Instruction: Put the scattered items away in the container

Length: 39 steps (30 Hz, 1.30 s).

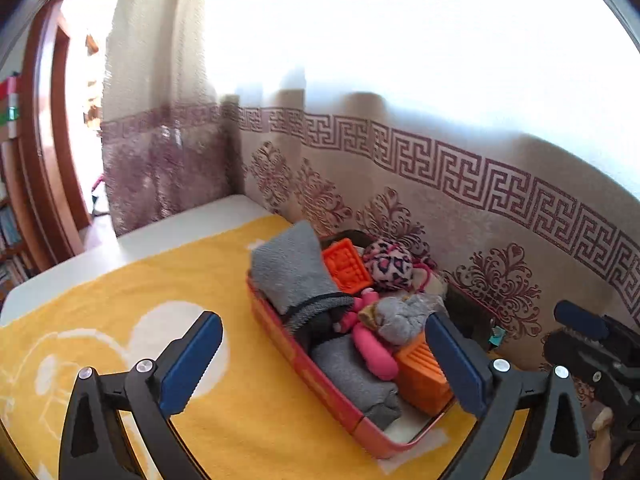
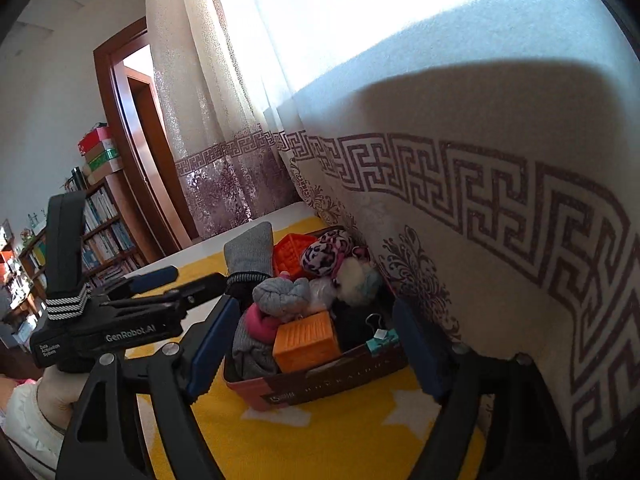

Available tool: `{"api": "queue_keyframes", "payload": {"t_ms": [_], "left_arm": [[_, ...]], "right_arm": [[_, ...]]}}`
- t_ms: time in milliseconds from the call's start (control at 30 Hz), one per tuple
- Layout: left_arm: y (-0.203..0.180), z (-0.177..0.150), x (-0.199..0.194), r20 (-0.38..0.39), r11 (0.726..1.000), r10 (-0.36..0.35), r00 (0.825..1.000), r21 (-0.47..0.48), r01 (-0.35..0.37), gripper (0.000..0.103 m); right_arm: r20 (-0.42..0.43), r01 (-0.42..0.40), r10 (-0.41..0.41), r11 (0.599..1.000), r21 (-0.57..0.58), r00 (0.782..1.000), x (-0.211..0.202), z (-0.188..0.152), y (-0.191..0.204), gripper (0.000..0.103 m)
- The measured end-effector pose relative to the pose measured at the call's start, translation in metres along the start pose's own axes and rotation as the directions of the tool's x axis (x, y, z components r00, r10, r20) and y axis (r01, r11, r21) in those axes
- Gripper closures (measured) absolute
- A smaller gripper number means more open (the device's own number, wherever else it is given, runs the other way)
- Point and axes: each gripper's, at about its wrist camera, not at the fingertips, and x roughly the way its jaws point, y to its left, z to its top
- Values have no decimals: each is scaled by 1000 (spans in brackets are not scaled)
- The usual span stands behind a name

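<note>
A red rectangular tin container (image 1: 316, 380) (image 2: 320, 390) sits on a yellow blanket against a patterned curtain. It holds grey folded cloths (image 1: 292, 270), two orange ridged blocks (image 1: 422, 376) (image 2: 306, 340), a pink soft toy (image 1: 372, 350), a pink leopard-print ball (image 1: 390, 264) (image 2: 324, 254) and a grey knitted bundle (image 2: 282, 294). My left gripper (image 1: 326, 364) is open and empty, just in front of the container. My right gripper (image 2: 316, 342) is open and empty, facing the container's short end. The left gripper's body (image 2: 132, 320) shows in the right wrist view.
The yellow blanket (image 1: 120, 320) with white shapes covers a white table (image 1: 168, 232). The curtain (image 1: 480, 200) hangs right behind the container. A doorway (image 1: 80, 120) and a bookshelf (image 2: 100, 220) stand at the left.
</note>
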Motion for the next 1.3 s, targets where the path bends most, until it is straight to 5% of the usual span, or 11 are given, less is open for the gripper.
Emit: {"api": "queue_keyframes", "payload": {"t_ms": [233,400,867,1100,1300], "left_arm": [[8,-23,-21,-22,992,128,992,-13,-128,1],[10,-34,-19,-89,993,104,991,-49,-108,1],[-9,-19,-25,-80,997,66,995,-39,-69,1],[-27,-13,-7,-153,996,83,985,-1,-84,1],[-27,-19,2,-204,999,26,979,-14,-30,1]], "right_arm": [[-125,-43,36,998,-53,991,30,-30,24,21],[-134,-29,20,997,-71,991,34,-34,31,21],[-96,22,-29,997,-75,995,23,-27,25,21],[-91,46,-52,997,-66,994,21,-25,19,21],[-100,68,-74,996,-64,992,24,-26,13,21]]}}
